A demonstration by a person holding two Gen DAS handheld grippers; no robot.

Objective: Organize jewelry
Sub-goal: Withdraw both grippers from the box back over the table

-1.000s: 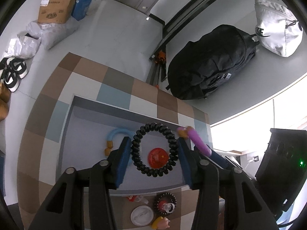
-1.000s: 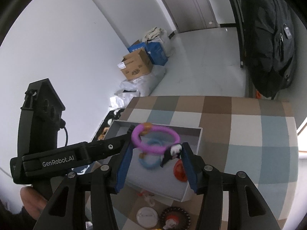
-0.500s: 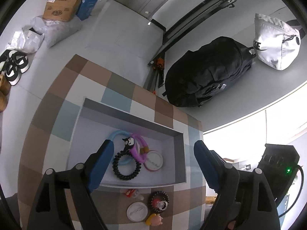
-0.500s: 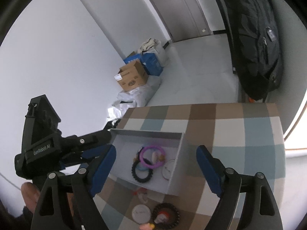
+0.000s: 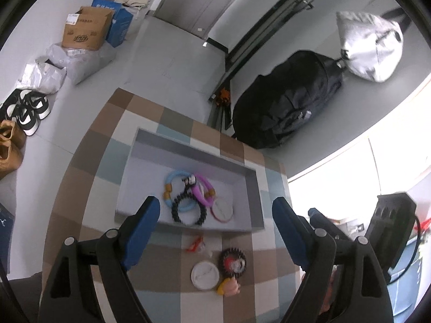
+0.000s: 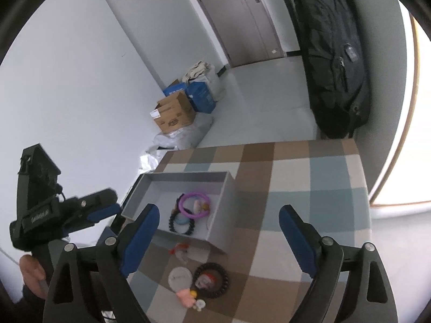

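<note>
1. A checked cloth (image 5: 172, 123) in brown, blue and cream is spread over the table.
2. A black backpack (image 5: 285, 102) is propped against the wall, with a white bag (image 5: 369, 45) beside it.
3. A cardboard box (image 5: 86, 28) and a blue box (image 5: 117, 23) are set on the floor.
4. Plastic bags (image 5: 62, 67) are piled near them.
5. Shoes (image 5: 27, 110) are lined along the wall.

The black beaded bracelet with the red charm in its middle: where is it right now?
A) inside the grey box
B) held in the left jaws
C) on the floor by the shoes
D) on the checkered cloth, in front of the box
D: the black beaded bracelet lies on the checkered cloth outside the grey box, next to a white disc; both grippers are open and hold nothing.
</note>
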